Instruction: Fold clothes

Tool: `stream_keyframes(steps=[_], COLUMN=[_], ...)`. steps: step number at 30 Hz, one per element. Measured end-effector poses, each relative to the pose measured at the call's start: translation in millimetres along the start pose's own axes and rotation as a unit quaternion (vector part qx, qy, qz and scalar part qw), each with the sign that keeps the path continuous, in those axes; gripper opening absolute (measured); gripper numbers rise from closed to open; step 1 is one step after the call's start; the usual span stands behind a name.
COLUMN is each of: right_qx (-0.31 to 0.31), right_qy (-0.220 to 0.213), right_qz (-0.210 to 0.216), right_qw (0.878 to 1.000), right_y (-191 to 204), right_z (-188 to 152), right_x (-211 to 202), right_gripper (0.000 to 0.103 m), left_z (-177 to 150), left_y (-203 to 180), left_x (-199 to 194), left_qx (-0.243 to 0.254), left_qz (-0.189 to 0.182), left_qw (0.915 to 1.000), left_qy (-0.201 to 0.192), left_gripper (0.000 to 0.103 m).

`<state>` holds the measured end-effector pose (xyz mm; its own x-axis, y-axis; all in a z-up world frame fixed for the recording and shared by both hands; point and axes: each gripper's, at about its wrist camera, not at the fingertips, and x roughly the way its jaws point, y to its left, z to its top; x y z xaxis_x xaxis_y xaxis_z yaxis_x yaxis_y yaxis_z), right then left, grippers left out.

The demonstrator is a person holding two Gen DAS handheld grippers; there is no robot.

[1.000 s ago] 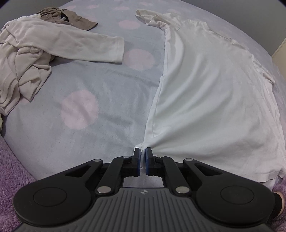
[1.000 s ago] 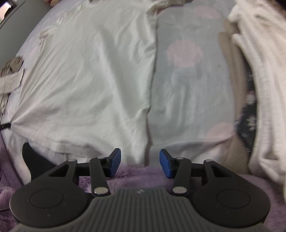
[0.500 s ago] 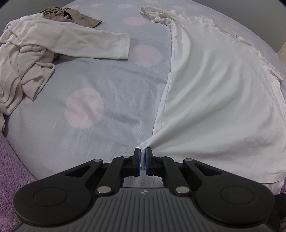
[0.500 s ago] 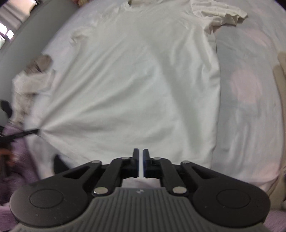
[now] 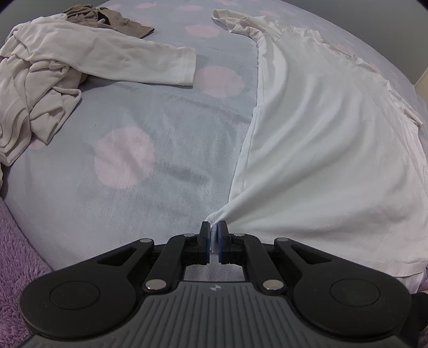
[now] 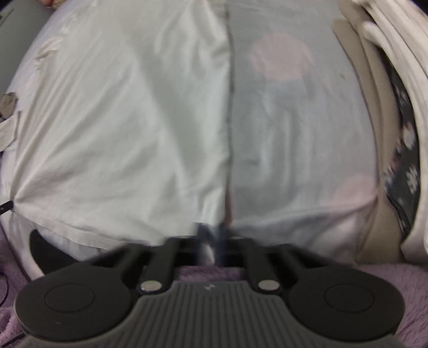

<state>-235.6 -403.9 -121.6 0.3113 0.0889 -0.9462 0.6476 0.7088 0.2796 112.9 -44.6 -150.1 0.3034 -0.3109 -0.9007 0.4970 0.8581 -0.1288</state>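
A white T-shirt point(image 5: 321, 133) lies spread flat on the grey bedspread with pink dots point(image 5: 160, 150). My left gripper point(image 5: 213, 233) is shut on the shirt's near left hem corner, and creases fan out from the pinch. In the right wrist view, which is blurred, the same T-shirt point(image 6: 120, 120) fills the left half. My right gripper point(image 6: 212, 235) is at its near right hem corner. Its jaws are closing, with a bit of white fabric between the pads.
A heap of cream and beige clothes point(image 5: 40, 93) with one long sleeve point(image 5: 133, 61) lies at the far left, a brown garment point(image 5: 120, 21) behind it. Purple fleece point(image 5: 16, 254) edges the bed. A cream knit blanket point(image 6: 396, 53) and dark patterned cloth point(image 6: 406, 166) lie right.
The right gripper's jaws went from wide open to together on the shirt's hem corner while its view swung about. The left gripper kept its pinch and barely moved.
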Motion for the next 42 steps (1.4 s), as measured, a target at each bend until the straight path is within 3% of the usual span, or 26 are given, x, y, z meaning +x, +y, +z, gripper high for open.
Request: stream_keyframes(steps=[5,9,14,15,17,21,25,32,35,36,42], right_qx=[-0.032,-0.068,-0.081,-0.084,-0.079,-0.053,-0.022,0.000,0.001,-0.001,-0.003], right_qy=[-0.045,-0.042,-0.006,-0.007,-0.023,-0.051,-0.034,-0.011,-0.010,-0.014,-0.033], right_qz=[0.064,0.086,0.118,0.126,0.129,0.098,0.101,0.082,0.066,0.061,0.080], right_qw=[0.996,0.993,0.990,0.989,0.988,0.992,0.994,0.997,0.998,0.998,0.996], right_y=[43,92,128,132,130,111,96,113,117,118,103], right_z=[12,29,34,32,28,25,21,18,14,12,7], right_x=[-21,-3,28,28,18,0,6,47,60,61,34], right_gripper=[0.002,0.002,0.016,0.023,0.024,0.025,0.025,0.025,0.017,0.008,0.002], left_z=[0,-1,-2,-2,-2,-2,-3,-5,-5,-5,-4], left_y=[-2,-3,-1,-1,-2,-2,-1,0,1,1,4], left_x=[1,0,0,0,1,2,2,-1,0,0,-10], left_qx=[0.003,0.000,-0.010,-0.009,-0.005,-0.003,-0.008,-0.016,-0.018,-0.018,-0.029], left_qz=[0.003,0.001,-0.006,-0.006,-0.005,-0.006,-0.009,-0.013,-0.014,-0.014,-0.029], left_qw=[1.0000,1.0000,0.9999,0.9999,1.0000,1.0000,0.9999,0.9998,0.9997,0.9997,0.9991], left_qy=[0.001,0.000,-0.001,0.000,-0.001,-0.002,-0.004,-0.006,-0.006,-0.006,-0.014], left_gripper=[0.003,0.003,0.003,0.003,0.003,0.003,0.003,0.003,0.003,0.003,0.003])
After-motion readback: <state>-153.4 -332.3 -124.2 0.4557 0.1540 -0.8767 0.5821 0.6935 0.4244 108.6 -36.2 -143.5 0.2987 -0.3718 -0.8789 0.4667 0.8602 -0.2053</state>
